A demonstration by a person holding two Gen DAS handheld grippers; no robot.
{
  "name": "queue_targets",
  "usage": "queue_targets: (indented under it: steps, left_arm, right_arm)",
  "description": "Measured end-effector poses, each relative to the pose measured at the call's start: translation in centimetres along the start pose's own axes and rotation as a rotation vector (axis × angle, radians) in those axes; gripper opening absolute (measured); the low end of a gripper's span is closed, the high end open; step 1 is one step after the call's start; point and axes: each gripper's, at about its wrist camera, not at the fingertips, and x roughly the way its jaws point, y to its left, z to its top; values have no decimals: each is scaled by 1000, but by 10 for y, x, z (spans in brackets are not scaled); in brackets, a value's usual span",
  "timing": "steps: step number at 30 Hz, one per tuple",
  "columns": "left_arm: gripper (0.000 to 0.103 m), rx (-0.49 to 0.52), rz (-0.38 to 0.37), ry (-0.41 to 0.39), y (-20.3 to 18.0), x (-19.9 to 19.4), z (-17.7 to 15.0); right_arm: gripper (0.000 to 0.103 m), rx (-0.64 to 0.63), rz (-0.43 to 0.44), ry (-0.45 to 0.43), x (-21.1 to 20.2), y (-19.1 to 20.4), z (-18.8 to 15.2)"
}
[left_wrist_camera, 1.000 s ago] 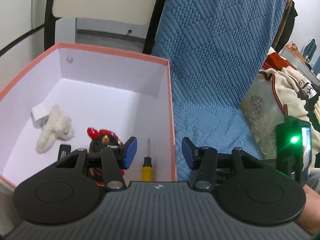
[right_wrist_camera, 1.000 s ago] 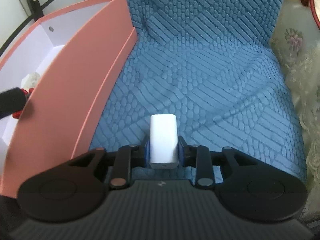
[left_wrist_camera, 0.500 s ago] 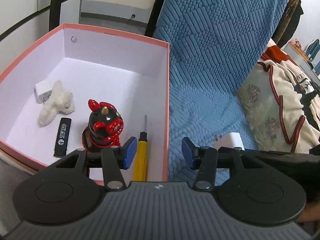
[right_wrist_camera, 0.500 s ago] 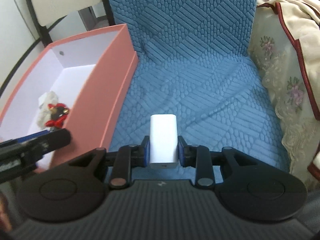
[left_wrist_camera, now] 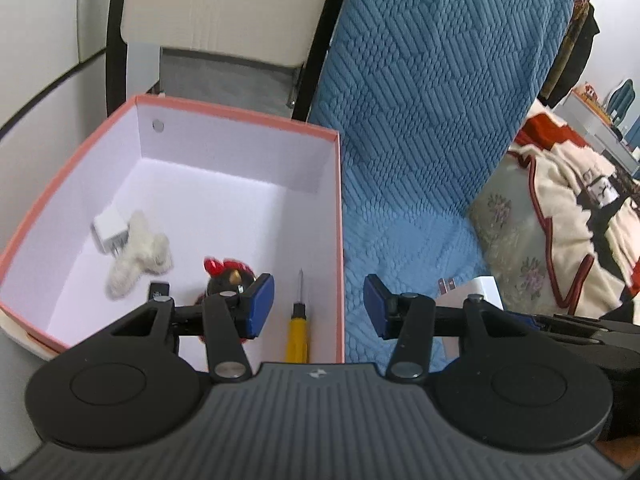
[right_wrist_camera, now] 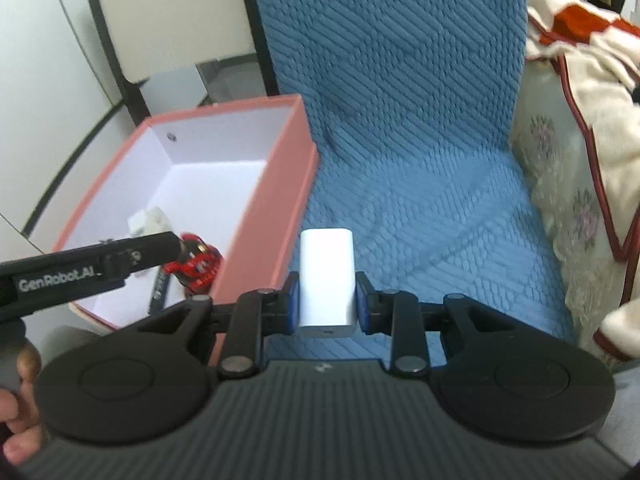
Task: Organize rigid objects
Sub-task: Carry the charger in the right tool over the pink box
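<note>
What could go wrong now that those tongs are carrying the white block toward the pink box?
1. The right tongs pinch only the near end of the white block; most of it sticks out forward, so a bump could twist it loose.
2. The left tongs hang open above the pink box, right where the block might go; the two could collide.
3. Dropped in carelessly, it might hit the red-and-black figurine or yellow screwdriver.

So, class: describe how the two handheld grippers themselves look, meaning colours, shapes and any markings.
Both the left gripper and the right gripper have a ribbed dark grey body, two round black discs, black linkage arms with silver rivets and blue finger pads. White "GenRobot.AI" lettering runs along the left one's side in the right wrist view.
</note>
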Motion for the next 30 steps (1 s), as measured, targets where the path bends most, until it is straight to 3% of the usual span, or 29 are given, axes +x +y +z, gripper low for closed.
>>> queue_targets:
  steps: [16, 24, 30]
  left_arm:
    - [60, -9, 19, -120, 39, -41, 56]
    - [60, -35, 66, -144, 82, -52, 74]
    - [60, -62, 88, -102, 117, -35, 72]
  right_arm:
    - [31, -92, 78, -113, -17, 61, 61]
    - [31, -124, 122, -105, 0, 101, 79]
    - [31, -133, 140, -49, 33, 125, 81]
